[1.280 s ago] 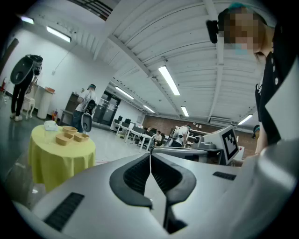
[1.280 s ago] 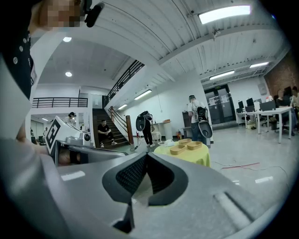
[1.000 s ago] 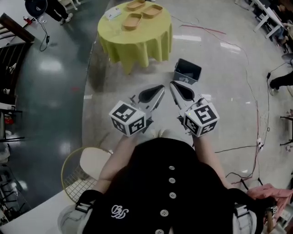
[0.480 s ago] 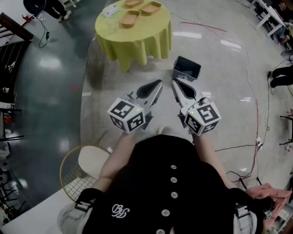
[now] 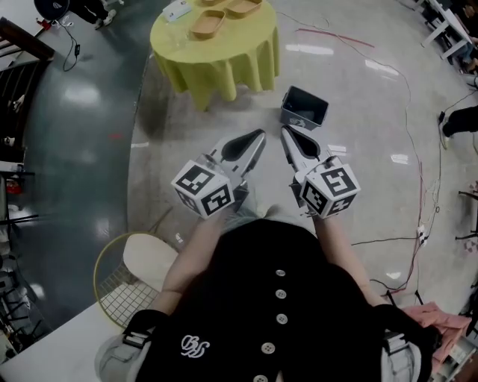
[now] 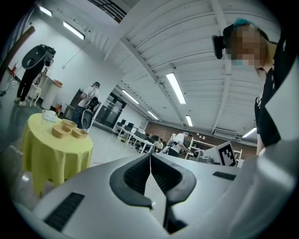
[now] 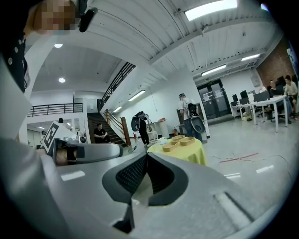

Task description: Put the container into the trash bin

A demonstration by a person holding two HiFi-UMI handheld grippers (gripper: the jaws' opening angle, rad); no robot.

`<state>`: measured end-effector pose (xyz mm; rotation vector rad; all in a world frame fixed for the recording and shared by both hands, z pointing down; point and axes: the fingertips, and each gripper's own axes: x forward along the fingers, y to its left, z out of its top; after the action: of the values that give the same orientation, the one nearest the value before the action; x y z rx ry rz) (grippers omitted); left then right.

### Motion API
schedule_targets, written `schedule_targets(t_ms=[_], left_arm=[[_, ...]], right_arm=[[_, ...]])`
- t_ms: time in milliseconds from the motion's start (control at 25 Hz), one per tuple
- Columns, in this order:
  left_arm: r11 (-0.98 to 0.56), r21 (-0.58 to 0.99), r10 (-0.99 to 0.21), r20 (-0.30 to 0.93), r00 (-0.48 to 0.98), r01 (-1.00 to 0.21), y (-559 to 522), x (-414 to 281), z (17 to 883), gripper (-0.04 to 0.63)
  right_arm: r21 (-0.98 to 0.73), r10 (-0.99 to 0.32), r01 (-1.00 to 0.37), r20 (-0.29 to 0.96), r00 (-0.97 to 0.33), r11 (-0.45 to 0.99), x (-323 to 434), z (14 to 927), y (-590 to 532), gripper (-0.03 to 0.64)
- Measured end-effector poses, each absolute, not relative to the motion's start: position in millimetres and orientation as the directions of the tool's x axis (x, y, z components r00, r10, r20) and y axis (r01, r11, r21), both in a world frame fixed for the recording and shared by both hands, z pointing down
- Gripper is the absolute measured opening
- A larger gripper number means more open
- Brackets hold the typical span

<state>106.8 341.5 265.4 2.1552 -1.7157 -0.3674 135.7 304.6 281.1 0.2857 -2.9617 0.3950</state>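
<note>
Several tan shallow containers [image 5: 209,22] lie on a round table under a yellow cloth [image 5: 216,52] at the top of the head view. A dark open trash bin [image 5: 304,109] stands on the floor to the table's right. My left gripper [image 5: 259,137] and right gripper [image 5: 284,133] are held side by side in the air in front of the person, short of the table, and point toward the table and bin. Both are shut with nothing between the pads. The containers [image 6: 61,131] show far left in the left gripper view. In the right gripper view the containers [image 7: 179,141] sit just right of the jaws.
A wire chair with a white seat [image 5: 138,270] stands at the lower left. Red cables [image 5: 336,46] and a black cable [image 5: 388,239] run over the floor on the right. A small white item [image 5: 177,10] lies on the table. Other people and desks are far off.
The table and bin have slid a little up and left in the head view. Both grippers stay shut and side by side, slightly nearer the bin.
</note>
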Motion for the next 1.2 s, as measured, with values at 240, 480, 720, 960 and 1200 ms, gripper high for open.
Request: schedule_targets(t_ms=[240,480,720,960,1200], left_arm=[[-0.192,0.461,-0.972,0.032,0.233,-0.866,318,80,274,0.015],[-0.214,0.461,-0.965,0.036,0.259,-0.861,277,42,275,0.015],[-0.23,0.481,-0.959,0.035,0.281,-0.846,236,-10,273,0.015],[-0.274,0.459,-0.944,0.037,0.326,-0.845,193,-61,264,0.015],[-0.325,0.451,-0.926,0.026,0.376,-0.831,157,-102,262,0.015]], right_arm=[[-0.273,-0.179,-0.215,0.152,-0.972,0.938,115,287,280,0.005],[-0.284,-0.2,-0.239,0.16,-0.967,0.928,80,294,240,0.005],[-0.281,-0.209,-0.253,0.177,-0.962,0.926,30,292,205,0.005],[-0.261,-0.237,-0.276,0.169,-0.957,0.925,-23,282,171,0.005],[-0.253,-0.281,-0.317,0.166,-0.945,0.914,-66,280,137,0.005]])
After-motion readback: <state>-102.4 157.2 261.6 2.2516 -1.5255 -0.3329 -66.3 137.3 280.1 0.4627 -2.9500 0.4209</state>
